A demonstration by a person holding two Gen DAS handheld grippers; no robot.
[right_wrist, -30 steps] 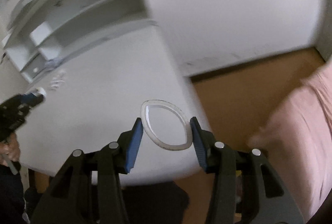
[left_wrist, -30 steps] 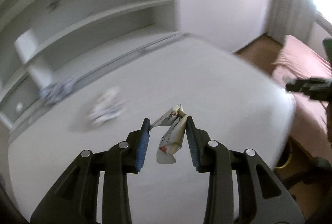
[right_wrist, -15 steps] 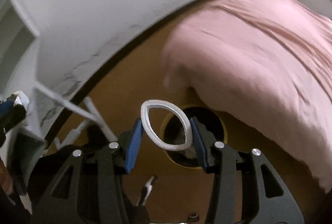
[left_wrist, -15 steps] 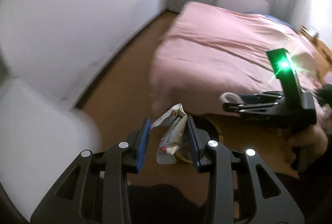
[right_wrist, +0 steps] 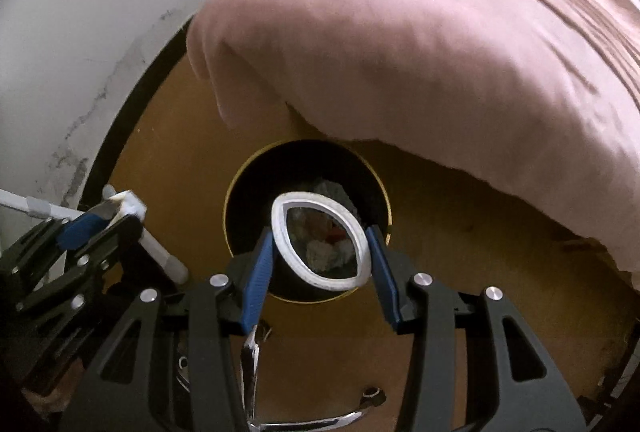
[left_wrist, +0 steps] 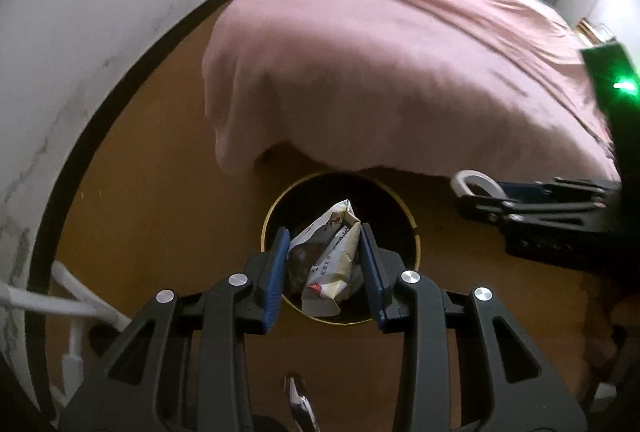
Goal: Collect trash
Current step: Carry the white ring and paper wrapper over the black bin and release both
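Note:
My left gripper (left_wrist: 324, 264) is shut on a crumpled white food wrapper (left_wrist: 332, 260) and holds it right above a round black trash bin with a gold rim (left_wrist: 400, 208) on the brown floor. My right gripper (right_wrist: 320, 252) is shut on a squashed white ring (right_wrist: 280, 224) and hangs over the same bin (right_wrist: 240, 188), which has crumpled trash (right_wrist: 324, 252) inside. The right gripper also shows in the left wrist view (left_wrist: 480, 196), to the bin's right, and the left gripper shows in the right wrist view (right_wrist: 104, 220), to the bin's left.
A bed with a pink cover (left_wrist: 400, 72) overhangs just behind the bin. A white wall (left_wrist: 80, 32) with a dark baseboard curves along the left. White desk legs (left_wrist: 60, 304) stand at the left. Chrome chair parts (right_wrist: 252, 360) lie below the grippers.
Both grippers have swung away from the white desk and down toward the floor. They now hover over the bin, each still holding its item.

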